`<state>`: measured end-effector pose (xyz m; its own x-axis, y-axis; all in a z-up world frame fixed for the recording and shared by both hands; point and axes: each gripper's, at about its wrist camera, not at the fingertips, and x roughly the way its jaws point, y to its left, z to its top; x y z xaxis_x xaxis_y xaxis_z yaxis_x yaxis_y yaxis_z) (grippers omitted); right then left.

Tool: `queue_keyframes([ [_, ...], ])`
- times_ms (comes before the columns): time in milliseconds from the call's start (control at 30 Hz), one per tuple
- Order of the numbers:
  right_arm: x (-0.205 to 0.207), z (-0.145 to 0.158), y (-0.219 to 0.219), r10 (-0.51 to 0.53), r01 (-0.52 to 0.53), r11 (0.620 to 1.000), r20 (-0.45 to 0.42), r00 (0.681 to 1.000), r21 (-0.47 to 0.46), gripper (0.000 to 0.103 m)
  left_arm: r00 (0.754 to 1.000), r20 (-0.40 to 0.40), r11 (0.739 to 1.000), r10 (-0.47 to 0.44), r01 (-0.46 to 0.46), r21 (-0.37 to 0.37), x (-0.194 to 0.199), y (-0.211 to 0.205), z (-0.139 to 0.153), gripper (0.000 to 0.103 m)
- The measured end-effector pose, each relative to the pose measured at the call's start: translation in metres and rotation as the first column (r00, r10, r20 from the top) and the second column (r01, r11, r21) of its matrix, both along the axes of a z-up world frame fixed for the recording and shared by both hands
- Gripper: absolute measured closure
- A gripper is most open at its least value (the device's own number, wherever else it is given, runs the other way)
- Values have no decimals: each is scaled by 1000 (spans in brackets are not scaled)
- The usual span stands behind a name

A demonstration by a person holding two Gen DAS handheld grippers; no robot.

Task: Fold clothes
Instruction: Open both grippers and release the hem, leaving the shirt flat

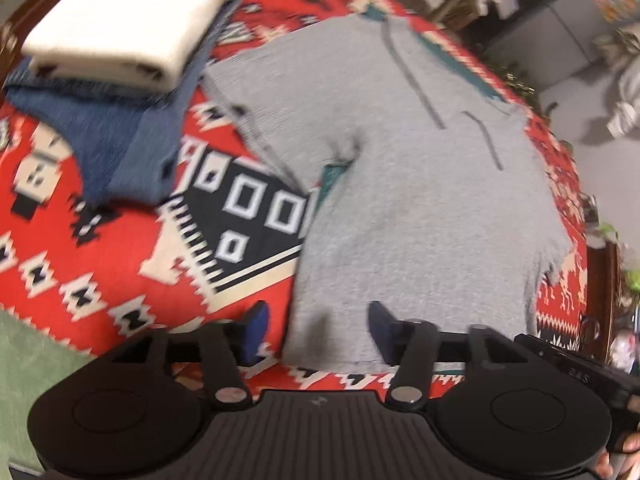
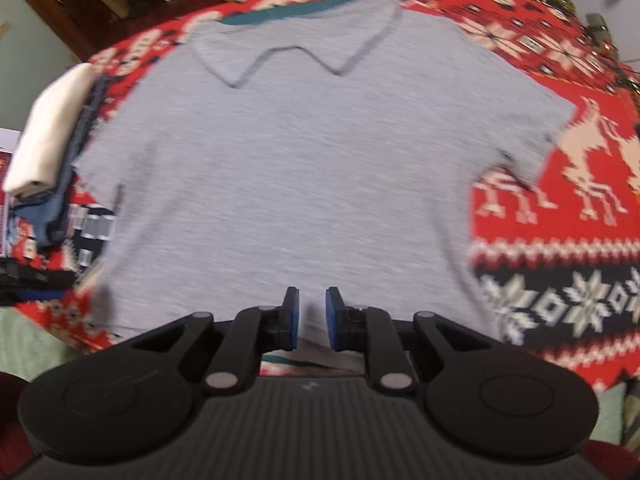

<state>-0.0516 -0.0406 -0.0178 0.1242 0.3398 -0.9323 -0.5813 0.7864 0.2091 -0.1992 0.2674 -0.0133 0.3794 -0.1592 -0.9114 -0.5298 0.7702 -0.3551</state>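
Now, from the left wrist view, a grey polo shirt lies spread flat on a red patterned blanket, its dark-edged collar at the far end and its hem nearest the camera. The left gripper sits low over the shirt's near hem corner with its blue-padded fingers spread wide; nothing is between them, and the left finger is over the blanket while the right one is over grey cloth. Off to the far left stands a stack of folded clothes: a white folded piece on top of blue folded garments, apart from the shirt's sleeve. A black and white diamond panel of the blanket shows between stack and shirt. The picture is blurred.

Turning to the right wrist view, the same grey polo shirt fills the middle, collar far, both short sleeves laid out to the sides, one sleeve tip reaching a cream reindeer figure woven in the blanket. The right gripper hovers at the middle of the near hem, its fingers close together with a narrow gap left, and no cloth visibly pinched. The folded stack lies at the left edge, just beside the shirt's left sleeve
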Motion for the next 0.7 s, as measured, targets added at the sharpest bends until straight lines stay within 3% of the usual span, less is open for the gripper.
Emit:
queue_keyframes([
  [133, 8, -13, -16, -25, 25, 999, -7, 1000, -30, 78, 995, 21, 991, -94, 92, 98, 26, -31, 0, 36],
  [233, 10, -22, -17, -44, 43, 998, -9, 999, -39, 73, 982, -9, 965, -189, 187, 185, 42, -62, -6, 36],
  [367, 8, -35, -8, -69, 72, 993, 32, 997, -88, 66, 966, -67, 933, -248, 257, 251, 60, -87, -27, 36],
  [467, 5, -36, -6, -59, 64, 995, 53, 997, -82, 58, 952, -119, 917, -283, 304, 258, 63, -93, -39, 36],
  [500, 2, -36, -5, -50, 56, 994, 62, 997, -92, 57, 944, -137, 905, -301, 328, 271, 62, -97, -42, 35],
  [600, -10, -38, 2, -16, 31, 988, 103, 995, -150, 54, 909, -191, 833, -371, 417, 362, 56, -116, -45, 25],
  [700, -18, -38, 6, -6, 27, 983, 116, 993, -179, 53, 910, -207, 853, -360, 410, 322, 51, -113, -46, 24],
])
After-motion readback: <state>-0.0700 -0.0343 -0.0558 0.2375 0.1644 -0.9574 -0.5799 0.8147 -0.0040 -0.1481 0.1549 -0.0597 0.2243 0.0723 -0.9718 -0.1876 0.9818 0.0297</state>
